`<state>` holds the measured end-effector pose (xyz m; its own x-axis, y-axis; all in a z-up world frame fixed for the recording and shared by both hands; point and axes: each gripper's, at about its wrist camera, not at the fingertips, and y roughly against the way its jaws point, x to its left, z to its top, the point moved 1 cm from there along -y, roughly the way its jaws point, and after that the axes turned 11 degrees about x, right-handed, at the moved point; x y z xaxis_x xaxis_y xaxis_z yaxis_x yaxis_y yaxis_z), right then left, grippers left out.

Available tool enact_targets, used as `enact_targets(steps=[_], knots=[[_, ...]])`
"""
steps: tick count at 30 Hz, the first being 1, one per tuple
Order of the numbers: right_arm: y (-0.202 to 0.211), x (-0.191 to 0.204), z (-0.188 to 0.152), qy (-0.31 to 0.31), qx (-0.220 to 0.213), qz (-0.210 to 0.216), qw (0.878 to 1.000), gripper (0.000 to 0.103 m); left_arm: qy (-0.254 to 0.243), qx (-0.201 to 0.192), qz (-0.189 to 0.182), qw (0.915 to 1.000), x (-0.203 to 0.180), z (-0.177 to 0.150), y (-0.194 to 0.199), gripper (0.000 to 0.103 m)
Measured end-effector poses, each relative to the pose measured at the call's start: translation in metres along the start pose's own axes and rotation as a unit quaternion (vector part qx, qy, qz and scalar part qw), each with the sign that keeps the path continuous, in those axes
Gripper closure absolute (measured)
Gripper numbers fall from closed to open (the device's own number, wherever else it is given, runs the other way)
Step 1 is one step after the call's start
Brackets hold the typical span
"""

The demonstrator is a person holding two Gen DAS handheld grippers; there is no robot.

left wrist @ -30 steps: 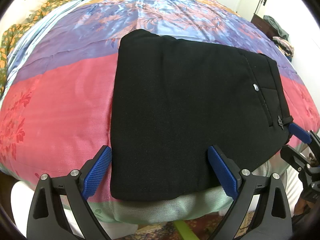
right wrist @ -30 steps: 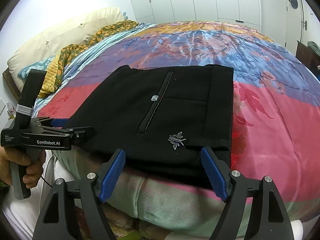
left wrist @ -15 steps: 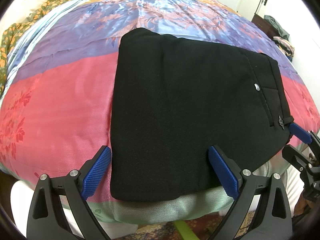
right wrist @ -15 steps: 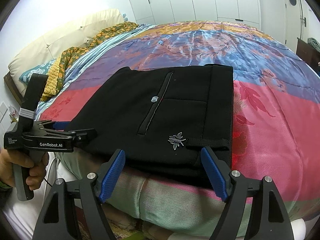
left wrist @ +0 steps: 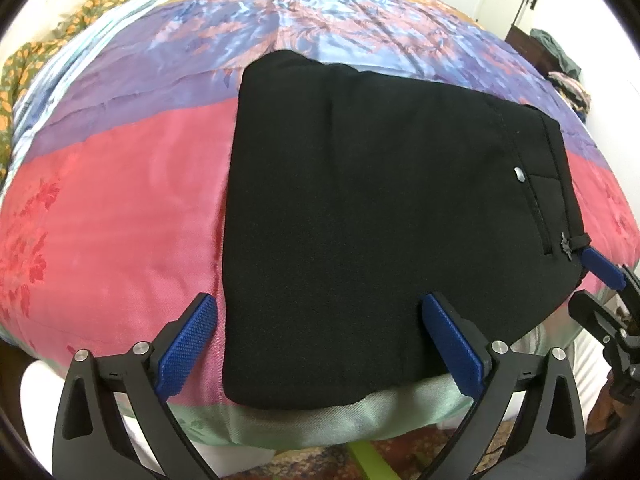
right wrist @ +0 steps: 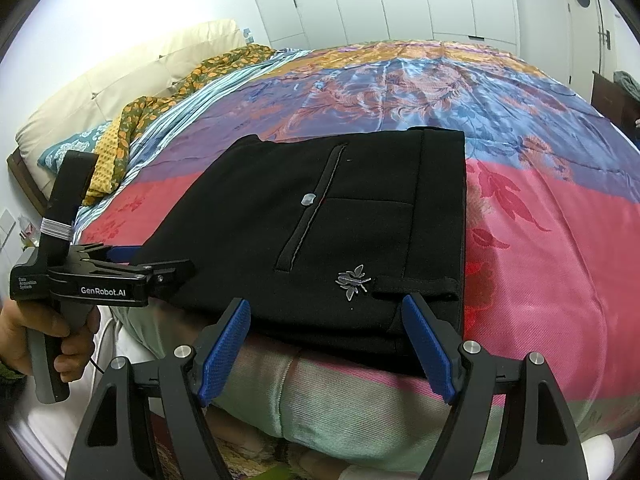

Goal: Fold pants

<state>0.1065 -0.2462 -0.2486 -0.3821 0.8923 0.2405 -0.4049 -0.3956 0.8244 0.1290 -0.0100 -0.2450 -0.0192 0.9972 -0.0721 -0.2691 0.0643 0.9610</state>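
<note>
Nearest your left wrist camera, your left gripper [left wrist: 320,344] hangs with its blue pads spread wide and nothing pinched between them. One pad sits over the pink cloth just beside the garment's left edge; the other sits over the black fabric near its front edge. Whether either pad touches the cloth cannot be told.

Your right gripper [right wrist: 326,348] is likewise spread apart and empty, its two blue pads standing just in front of the near edge of the pants, at the waistband end. In the right wrist view your left hand [right wrist: 24,336] wraps the grey handle of the other tool, low at the left.

The black pants [left wrist: 360,220] lie folded into a compact, flat rectangle at the front edge of the bed, with the near border slightly overhanging the pale green hem of the bedspread [left wrist: 112,200]. On top you can see a welt pocket [right wrist: 312,216] with a small pale button [right wrist: 308,199] beside it, a silver bee emblem [right wrist: 352,280] close to the near edge, and a belt loop [right wrist: 412,285] just beside the emblem. The waistband runs along the right side.

Beyond the pants the bedspread shifts from pink to purple, then blue and orange floral bands. At the far left lie a green-and-orange patterned cloth [right wrist: 192,80] and cream pillows [right wrist: 132,80]. White wardrobe doors [right wrist: 400,0] close the background, with a dark cabinet [left wrist: 532,48] holding piled clothes at the far right.
</note>
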Motion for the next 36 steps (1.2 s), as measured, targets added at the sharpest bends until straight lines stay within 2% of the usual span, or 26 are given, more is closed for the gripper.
enact_targets(steps=[2,5,9,13,16,21,25,28,31,34,36], knots=[[0.0,0.0,0.0,0.001,0.0,-0.001,1.0,0.025,0.005,0.004,-0.008,0.9999,0.002,0.0,0.0,0.001],[0.0,0.001,0.0,0.006,-0.001,-0.005,1.0,0.023,0.008,-0.011,-0.015,0.9998,0.003,-0.004,0.009,0.001],[-0.003,0.014,0.001,0.048,0.01,-0.018,0.999,0.009,0.018,-0.038,-0.03,0.9987,0.005,-0.024,0.032,0.003],[0.004,0.026,0.002,0.067,0.008,-0.038,0.997,0.006,0.02,-0.063,-0.02,0.9976,0.012,-0.05,0.058,0.003],[0.021,0.026,-0.006,0.04,-0.02,-0.005,0.999,0.006,0.037,-0.079,-0.012,0.9961,0.023,-0.069,0.081,0.003],[0.062,0.029,-0.007,0.042,-0.108,-0.032,0.993,0.006,0.088,-0.11,-0.013,0.99,0.043,-0.077,0.121,0.003],[0.087,0.003,-0.013,-0.018,-0.149,-0.04,0.988,0.006,0.114,-0.121,-0.044,0.985,0.052,-0.066,0.13,0.002],[0.092,-0.028,-0.018,-0.093,-0.135,-0.016,0.986,0.006,0.108,-0.121,-0.051,0.9855,0.057,-0.055,0.126,0.002],[0.097,-0.058,-0.02,-0.162,-0.123,0.023,0.979,0.006,0.089,-0.117,-0.049,0.9879,0.068,-0.037,0.116,0.002],[0.094,-0.086,-0.002,-0.214,-0.09,0.104,0.967,0.006,0.086,-0.095,-0.064,0.9897,0.084,-0.019,0.105,0.003],[0.073,-0.105,0.023,-0.243,-0.024,0.177,0.953,0.006,0.077,-0.065,-0.093,0.9905,0.093,-0.003,0.09,0.003]])
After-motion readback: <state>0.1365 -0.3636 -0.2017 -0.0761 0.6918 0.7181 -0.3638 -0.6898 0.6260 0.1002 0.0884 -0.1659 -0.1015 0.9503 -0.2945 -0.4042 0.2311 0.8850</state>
